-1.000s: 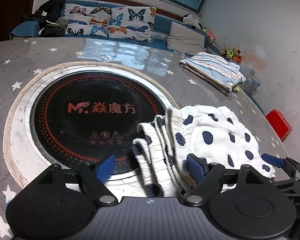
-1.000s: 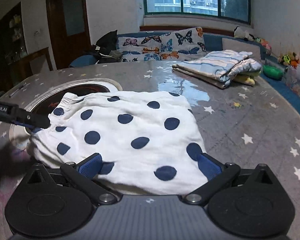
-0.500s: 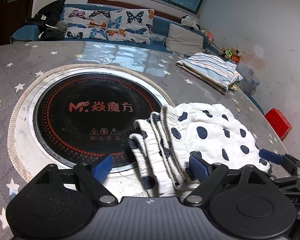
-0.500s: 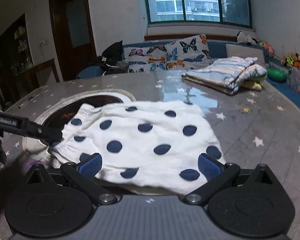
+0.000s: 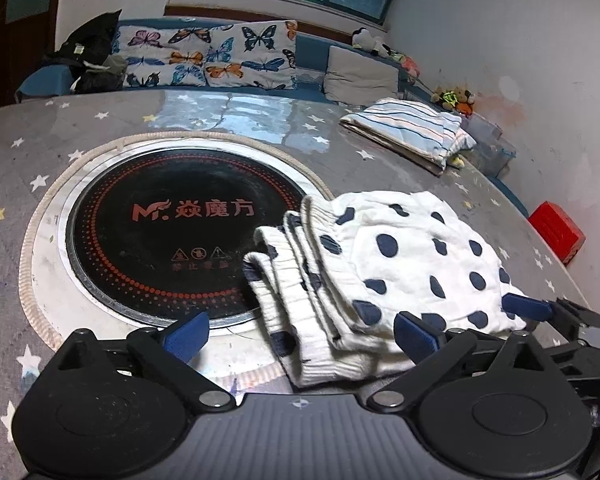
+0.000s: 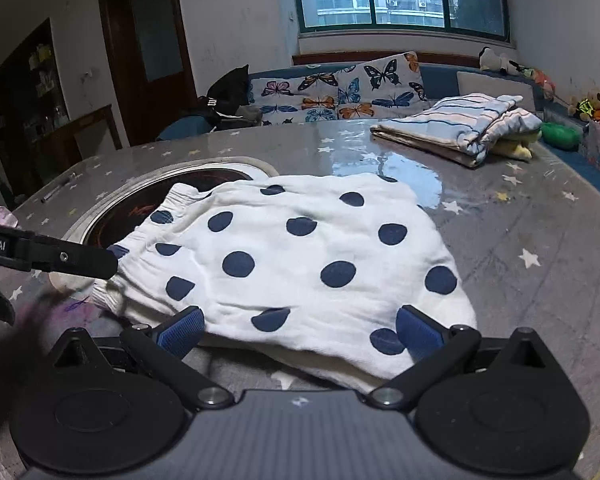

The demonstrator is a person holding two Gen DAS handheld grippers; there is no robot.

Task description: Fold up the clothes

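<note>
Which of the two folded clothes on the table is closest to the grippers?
The white polka-dot garment, lying right at both open grippers; the striped folded garment sits far back near the sofa.

Star-print table bearing spotted garment, striped pile.

right gripper: fingers spread wide | polka-dot garment: folded, on table
</note>
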